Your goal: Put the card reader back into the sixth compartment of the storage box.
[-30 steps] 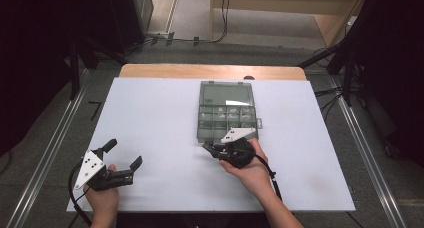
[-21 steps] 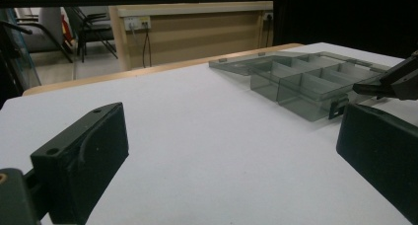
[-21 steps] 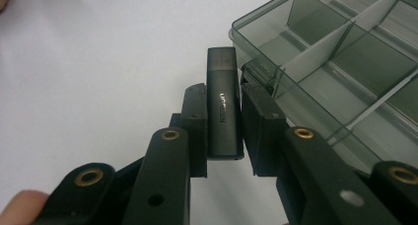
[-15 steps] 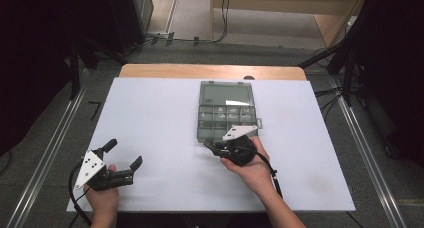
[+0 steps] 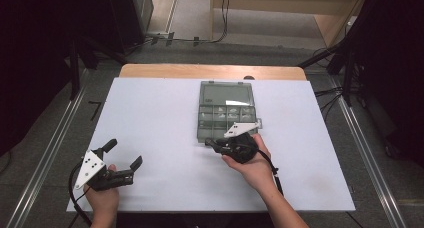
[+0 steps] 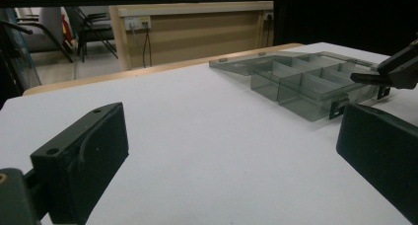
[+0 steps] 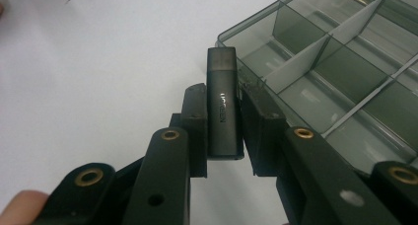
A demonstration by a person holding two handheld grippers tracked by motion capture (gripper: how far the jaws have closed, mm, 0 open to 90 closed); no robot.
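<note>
usb stick (image 7: 224, 104), dark and slim with pale lettering down its face, sits pinched lengthwise in the right claw (image 7: 223, 117), its far end poking out past the pads toward the near corner of the organizer box (image 7: 345, 72). largest first: white counter (image 5: 160, 118) spans most of the high view, wooden strip along its far edge. organizer box (image 5: 224, 113) next, smoky clear plastic, lying open near the counter's middle, lid flat on the far side, tray of divided compartments on the near side; small pale bits in some cells, too small to tell. right claw (image 5: 214, 144) sits at the tray's near edge, held in the person's right hand (image 5: 255, 163), grey plate on top, cable trailing back. whether the stick touches the box wall, cannot tell; it hangs just beside the corner compartment. left claw (image 5: 122, 154) well apart at the counter's near left, in the left hand (image 5: 102, 198), spread wide, nothing between the pads (image 6: 81, 161). the left gripper view looks low across bare counter toward the box (image 6: 305, 84).
</note>
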